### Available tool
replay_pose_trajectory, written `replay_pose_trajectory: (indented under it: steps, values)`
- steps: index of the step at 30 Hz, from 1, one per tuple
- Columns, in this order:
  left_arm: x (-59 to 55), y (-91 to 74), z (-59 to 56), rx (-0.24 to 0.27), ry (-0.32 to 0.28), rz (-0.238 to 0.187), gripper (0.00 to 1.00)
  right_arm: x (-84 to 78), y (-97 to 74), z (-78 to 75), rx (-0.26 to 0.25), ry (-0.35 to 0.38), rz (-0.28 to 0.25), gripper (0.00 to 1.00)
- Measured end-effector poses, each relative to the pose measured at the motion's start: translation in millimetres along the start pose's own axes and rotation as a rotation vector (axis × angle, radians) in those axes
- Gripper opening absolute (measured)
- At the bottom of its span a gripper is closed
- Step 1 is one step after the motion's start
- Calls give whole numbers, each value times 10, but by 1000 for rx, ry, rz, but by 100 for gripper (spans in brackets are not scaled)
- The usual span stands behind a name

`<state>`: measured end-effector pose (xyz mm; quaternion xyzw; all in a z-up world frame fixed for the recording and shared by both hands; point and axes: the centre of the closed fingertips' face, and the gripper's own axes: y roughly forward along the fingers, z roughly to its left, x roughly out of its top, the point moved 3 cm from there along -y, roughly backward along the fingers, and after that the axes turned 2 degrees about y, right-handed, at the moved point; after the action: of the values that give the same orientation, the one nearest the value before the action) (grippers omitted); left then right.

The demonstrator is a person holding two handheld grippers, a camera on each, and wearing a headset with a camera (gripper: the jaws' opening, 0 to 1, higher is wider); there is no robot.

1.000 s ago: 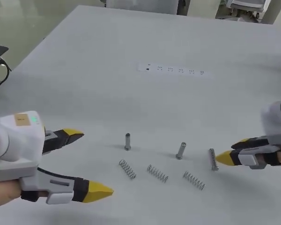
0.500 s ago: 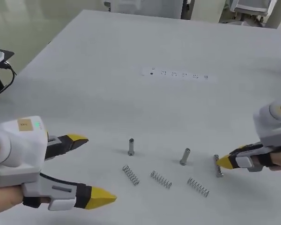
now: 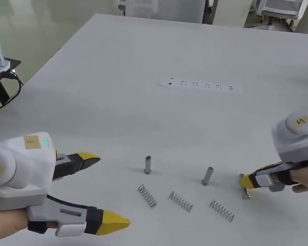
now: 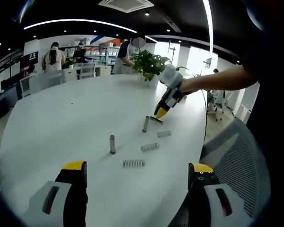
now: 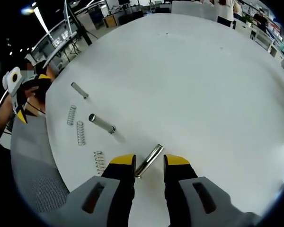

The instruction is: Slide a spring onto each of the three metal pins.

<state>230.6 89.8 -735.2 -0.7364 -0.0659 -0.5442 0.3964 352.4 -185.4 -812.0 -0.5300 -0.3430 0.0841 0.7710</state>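
Over the table, your left gripper is waiting wide open at eight o'clock. Your right gripper is straddling the four-o'clock pin, jaws narrow, not pinching. Try gripping one end, keeping the other free for the spring at its seven o'clock.

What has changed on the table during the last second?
The right tongs moved in onto the right pin, jaws now either side of it; a grip is unclear. The left tongs stayed open; other pins and springs stayed put.
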Motion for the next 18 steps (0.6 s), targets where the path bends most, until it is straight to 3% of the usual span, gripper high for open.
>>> replay_pose_trajectory:
  steps: [9, 18]
  values:
    - [-21, -18, 19, 3, -1, 1, 81, 23, 60, -117, -28, 109, 14, 17]
    - [-27, -17, 20, 3, -5, 3, 81, -3, 83, -44, -35, 90, 45, 12]
